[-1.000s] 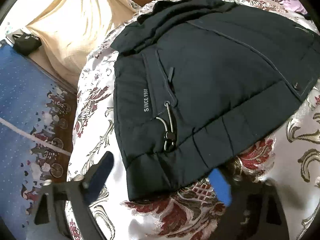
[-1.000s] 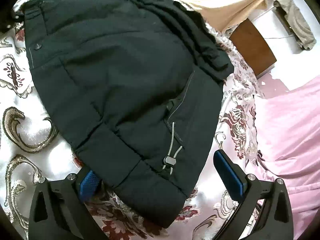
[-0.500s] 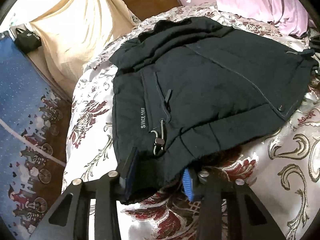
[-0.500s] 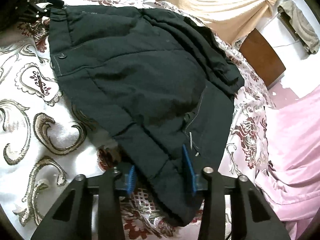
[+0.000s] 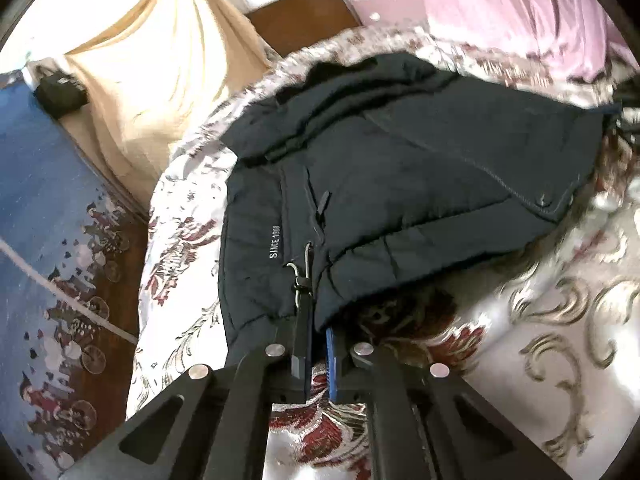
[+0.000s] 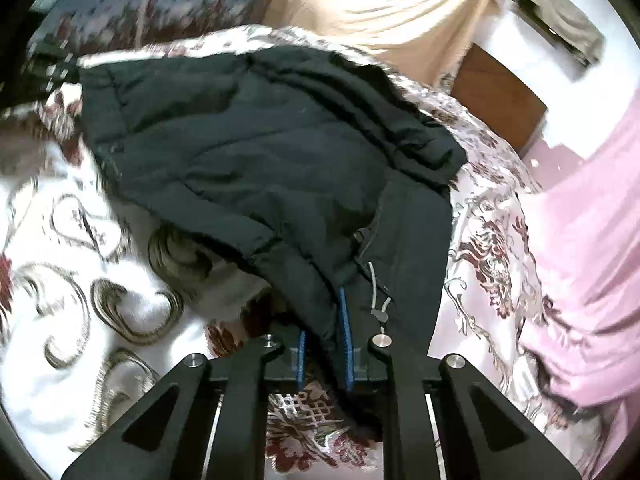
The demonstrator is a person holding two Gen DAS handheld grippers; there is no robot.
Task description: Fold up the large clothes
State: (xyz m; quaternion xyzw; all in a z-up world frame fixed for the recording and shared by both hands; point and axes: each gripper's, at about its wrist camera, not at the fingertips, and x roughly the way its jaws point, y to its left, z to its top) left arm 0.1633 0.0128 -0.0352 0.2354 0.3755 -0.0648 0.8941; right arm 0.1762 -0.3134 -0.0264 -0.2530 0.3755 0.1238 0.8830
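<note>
Brocade bedspread — dark jacket; left gripper and right gripper just clamped onto hem, now raised — fold beginning.

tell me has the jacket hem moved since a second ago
Yes. The left gripper has just closed on the jacket hem and lifted it off the floral bedspread, a shadowed gap now showing beneath.

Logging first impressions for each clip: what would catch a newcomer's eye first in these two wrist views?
A big dark padded jacket lies spread over a floral bedspread, filling the middle of both views. The left gripper and the right gripper have just been closing and each now pinches the jacket's near hem between its blue pads. White "SINCE 1988" lettering and a toggle cord sit just above the left gripper.
</note>
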